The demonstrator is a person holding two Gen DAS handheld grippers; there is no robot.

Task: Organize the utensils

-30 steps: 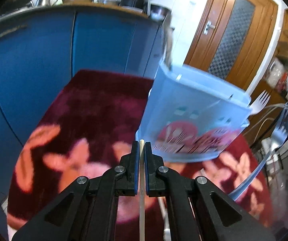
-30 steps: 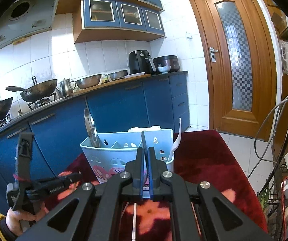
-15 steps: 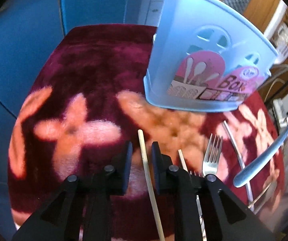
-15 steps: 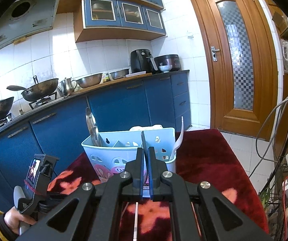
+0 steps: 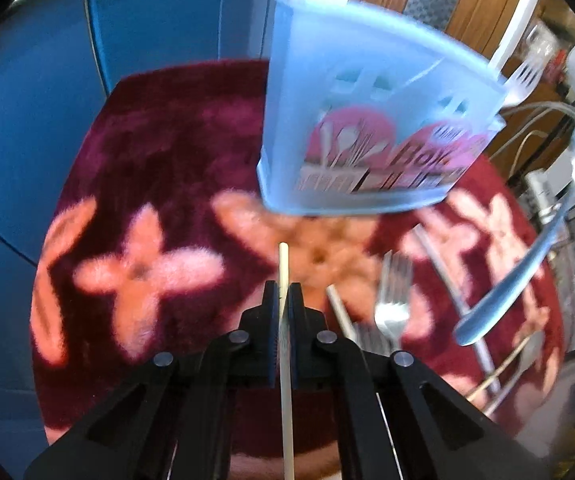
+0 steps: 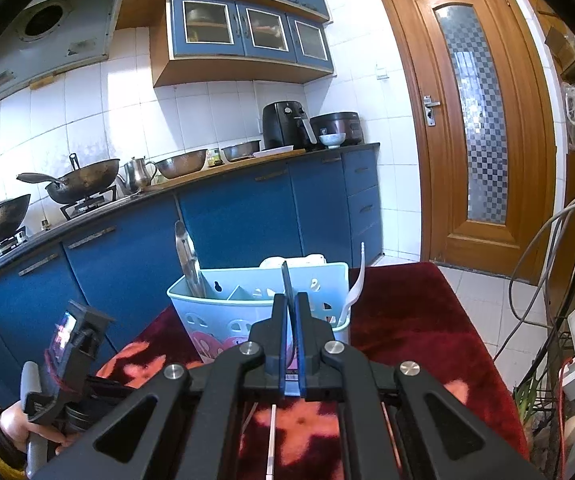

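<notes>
A light blue utensil caddy stands on a dark red flowered cloth; it also shows in the right wrist view, with tongs and a white plastic utensil in it. My left gripper is shut on a pale wooden chopstick, low over the cloth in front of the caddy. My right gripper is shut on a metal fork, whose handle hangs in the air at the right of the left wrist view.
Forks, another chopstick and metal sticks lie on the cloth right of my left gripper. Blue kitchen cabinets stand behind the table, a wooden door and cables to the right.
My left gripper was shut on a chopstick, dropped to the cloth and opened around a lying chopstick, and is now shut on it. My right gripper has held still.
</notes>
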